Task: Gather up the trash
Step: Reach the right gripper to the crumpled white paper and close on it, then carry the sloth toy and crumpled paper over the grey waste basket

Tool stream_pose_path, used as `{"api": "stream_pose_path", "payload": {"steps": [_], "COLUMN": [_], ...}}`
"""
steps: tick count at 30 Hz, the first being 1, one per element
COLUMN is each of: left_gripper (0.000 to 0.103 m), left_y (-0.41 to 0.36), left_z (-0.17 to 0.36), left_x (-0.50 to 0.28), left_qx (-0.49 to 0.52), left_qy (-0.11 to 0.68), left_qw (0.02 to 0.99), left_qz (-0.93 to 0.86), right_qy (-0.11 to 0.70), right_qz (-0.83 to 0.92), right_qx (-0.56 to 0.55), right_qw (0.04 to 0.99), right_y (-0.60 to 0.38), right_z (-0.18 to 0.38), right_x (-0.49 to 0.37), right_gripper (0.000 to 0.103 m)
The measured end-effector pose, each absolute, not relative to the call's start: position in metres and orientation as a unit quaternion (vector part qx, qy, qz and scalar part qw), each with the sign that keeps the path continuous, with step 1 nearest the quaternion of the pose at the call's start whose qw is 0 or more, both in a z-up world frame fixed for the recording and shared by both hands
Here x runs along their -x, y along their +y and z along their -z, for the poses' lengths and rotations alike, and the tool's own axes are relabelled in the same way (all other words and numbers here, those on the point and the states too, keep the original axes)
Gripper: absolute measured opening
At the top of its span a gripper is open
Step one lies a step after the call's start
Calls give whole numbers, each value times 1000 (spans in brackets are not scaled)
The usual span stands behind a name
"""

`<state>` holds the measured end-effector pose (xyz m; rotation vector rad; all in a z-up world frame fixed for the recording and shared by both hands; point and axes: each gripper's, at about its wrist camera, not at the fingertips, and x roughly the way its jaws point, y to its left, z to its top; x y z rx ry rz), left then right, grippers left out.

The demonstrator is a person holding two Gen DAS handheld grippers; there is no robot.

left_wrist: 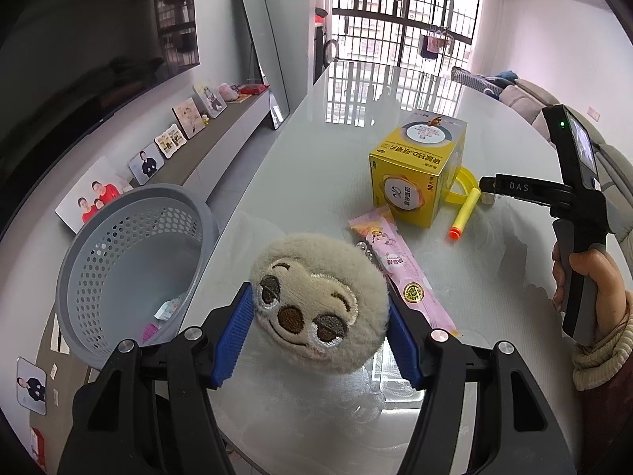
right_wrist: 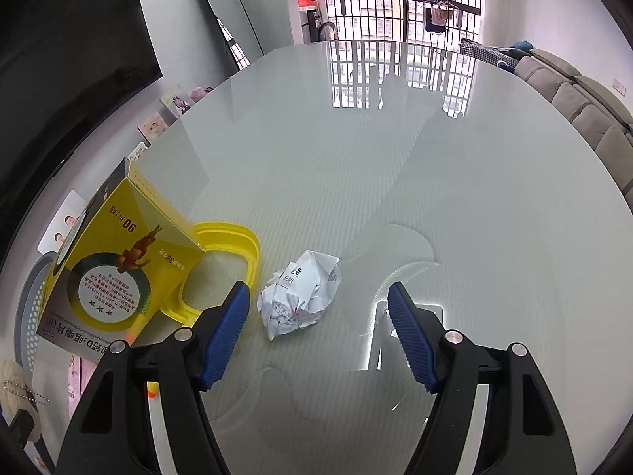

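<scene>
Left hand-held gripper (left_wrist: 320,326), jaws spread, straddles a plush sloth face (left_wrist: 320,304) on the bench (left_wrist: 316,166); right hand-held gripper (right_wrist: 318,336), released, frames crumpled paper (right_wrist: 298,293).

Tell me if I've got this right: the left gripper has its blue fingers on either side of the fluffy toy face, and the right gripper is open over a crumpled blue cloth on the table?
Nearly. The right gripper is open over crumpled white printed paper, not a blue cloth; the right wrist view shows it. The rest holds: the left gripper has its blue fingers on either side of the fluffy toy face on the table.
</scene>
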<state>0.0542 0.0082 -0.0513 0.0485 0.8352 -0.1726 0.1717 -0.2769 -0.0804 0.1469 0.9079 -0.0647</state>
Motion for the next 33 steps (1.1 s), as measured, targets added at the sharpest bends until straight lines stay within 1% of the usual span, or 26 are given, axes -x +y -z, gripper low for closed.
{"api": "stream_pose_path", "payload": {"steps": [6,12,18,19,20,22,24,26,33], "left_gripper": [62,62,62,62,62,62,62,62,62], "left_y": [8,7,7,6,6,5,4,3,3], "left_z": [50,51,52,52,52,53,54,55,55], "left_x": [-54,-55,-56,-56,-56,-56,-56,-56,-57], "left_qx": [-22,-22,-24,-24,-25,-26,-28,-29,-25], "left_qy": [404,407,409,409,409,410,411,412,411], "left_qw": [911,909,908,908,908,907,907,906,907], "left_qz": [83,84,87,87,87,88,88,89,90], "right_qy": [447,433,441,441,442,446,450,451,450], "right_qz": [49,61,54,56,59,60,57,56,48], "right_qx": [-68,-86,-73,-69,-63,-51,-52,-52,-72], "right_qw": [891,895,893,893,893,892,890,889,889], "right_y": [-284,-301,-296,-294,-293,-289,-290,-289,-293], "right_z": [86,81,85,86,85,86,88,90,90], "right_x": [-165,-154,-164,-167,-170,-174,-174,-175,-160], "right_gripper": [70,70,70,68,60,50,45,34,32]}}
